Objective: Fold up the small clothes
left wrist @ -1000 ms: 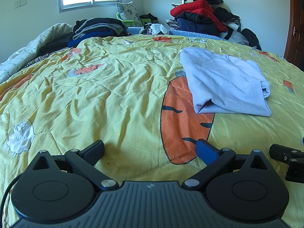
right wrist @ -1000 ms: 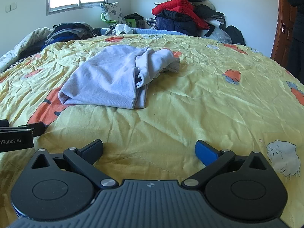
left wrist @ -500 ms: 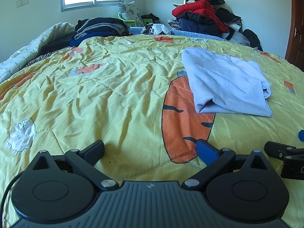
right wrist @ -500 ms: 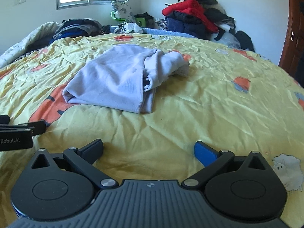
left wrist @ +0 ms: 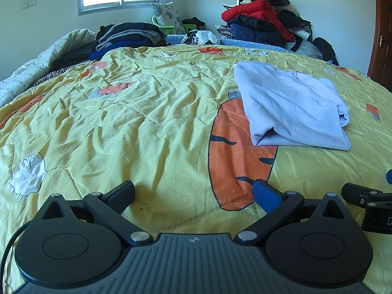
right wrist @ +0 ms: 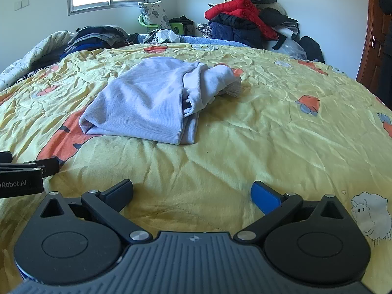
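Observation:
A pale lilac garment (left wrist: 291, 107) lies loosely folded on the yellow bedspread (left wrist: 137, 112), ahead and to the right in the left wrist view. In the right wrist view the same garment (right wrist: 152, 100) sits ahead and left of centre, one bunched end lying over it on the right. My left gripper (left wrist: 193, 193) hovers low over the spread near the front edge, open and empty. My right gripper (right wrist: 192, 192) is open too, with nothing between its fingers. Each gripper shows at the edge of the other's view, right gripper (left wrist: 367, 203), left gripper (right wrist: 22, 171). Neither touches the garment.
Folded dark clothes (left wrist: 127, 36) are stacked at the bed's far left. A heap of red and dark jackets (left wrist: 262, 22) stands against the back wall. A white quilt (left wrist: 36, 66) lies along the left edge. A brown door (left wrist: 382, 36) is at the right.
Both grippers have shifted slightly, and the garment sits a little further right in the right wrist view than a second ago. Both stay open; the garment has not moved on the bed.

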